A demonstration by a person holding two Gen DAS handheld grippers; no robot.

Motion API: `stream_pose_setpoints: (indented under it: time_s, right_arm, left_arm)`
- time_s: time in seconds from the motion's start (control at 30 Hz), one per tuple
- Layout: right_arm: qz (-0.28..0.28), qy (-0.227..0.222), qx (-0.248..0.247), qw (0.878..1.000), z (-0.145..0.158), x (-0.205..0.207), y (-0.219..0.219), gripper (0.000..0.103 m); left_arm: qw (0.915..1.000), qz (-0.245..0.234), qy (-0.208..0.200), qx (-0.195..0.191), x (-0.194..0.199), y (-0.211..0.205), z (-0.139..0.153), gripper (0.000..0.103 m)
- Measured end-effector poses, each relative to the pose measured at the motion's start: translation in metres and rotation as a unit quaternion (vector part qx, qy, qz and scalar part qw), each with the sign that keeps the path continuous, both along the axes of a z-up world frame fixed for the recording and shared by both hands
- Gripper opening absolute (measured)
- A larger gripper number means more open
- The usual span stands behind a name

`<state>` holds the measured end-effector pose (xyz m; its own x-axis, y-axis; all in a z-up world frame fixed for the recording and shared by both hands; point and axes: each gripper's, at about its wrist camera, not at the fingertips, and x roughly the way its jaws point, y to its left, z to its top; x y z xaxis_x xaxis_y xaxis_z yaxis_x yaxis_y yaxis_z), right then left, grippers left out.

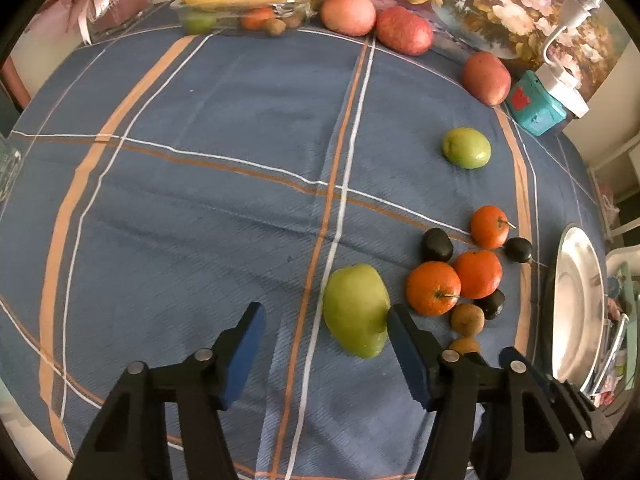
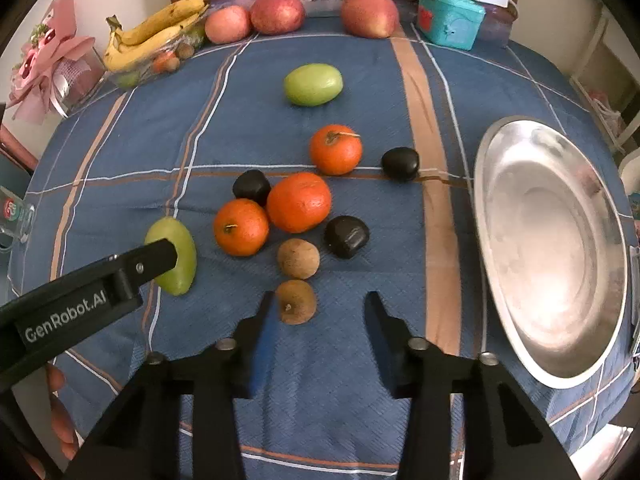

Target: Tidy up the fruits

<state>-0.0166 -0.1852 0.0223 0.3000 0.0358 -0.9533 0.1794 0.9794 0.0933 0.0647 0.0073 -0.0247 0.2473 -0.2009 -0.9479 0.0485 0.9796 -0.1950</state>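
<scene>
- Nearest the left gripper (image 1: pixel 324 320): fingers spread wide, nothing held; near green apple (image 1: pixel 355 309) lies on the desk (image 1: pixel 200 220) between them, touching the right-hand finger.
- Right gripper (image 2: pixel 318 304): fingers wide, empty; a brown fruit (image 2: pixel 296 301) sits between the tips, toward the left one.
- Beyond: three oranges (image 2: pixel 298 202), dark fruits.
- Right: steel plate (image 2: pixel 552 248).
- Far edge: red apples (image 2: pixel 277 14), bananas (image 2: pixel 156 36).

The only legible lettering is "GenRobot.AI", printed in white on the black arm of the left gripper (image 2: pixel 160 256), seen in the right wrist view. A clear container (image 2: pixel 16 216) at the table's left edge carries a round red-and-green label whose characters are too small to read. The teal box (image 2: pixel 450 20) bears a red patch, possibly a printed sign, unreadable.
</scene>
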Motion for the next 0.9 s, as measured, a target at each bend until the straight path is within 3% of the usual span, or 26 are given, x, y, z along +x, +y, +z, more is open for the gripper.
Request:
stream_pose_setpoints:
  time_s: [0.17,0.37,0.43,0.6,0.9]
  right_arm:
    - [0.006,0.002,0.020,1.000,-0.008,0.011,0.008,0.041]
    - [0.007,0.004,0.030,1.000,-0.019,0.030,0.020,0.028]
    - [0.008,0.007,0.029,1.000,-0.020,0.036,0.026,0.026]
    - [0.009,0.006,0.037,0.999,-0.025,0.041,0.033,0.026]
    - [0.012,-0.029,0.067,0.997,-0.007,0.040,0.032,0.026]
  left_arm:
    - [0.9999,0.000,0.009,-0.015,0.004,-0.006,-0.005,0.063]
    - [0.9991,-0.007,0.017,-0.039,0.012,-0.018,-0.009,0.048]
    - [0.9986,-0.012,0.020,-0.047,0.014,-0.023,-0.010,0.039]
    - [0.9980,-0.006,0.021,-0.059,0.016,-0.025,-0.012,0.039]
    - [0.9950,0.066,0.001,-0.075,0.022,0.008,0.003,0.039]
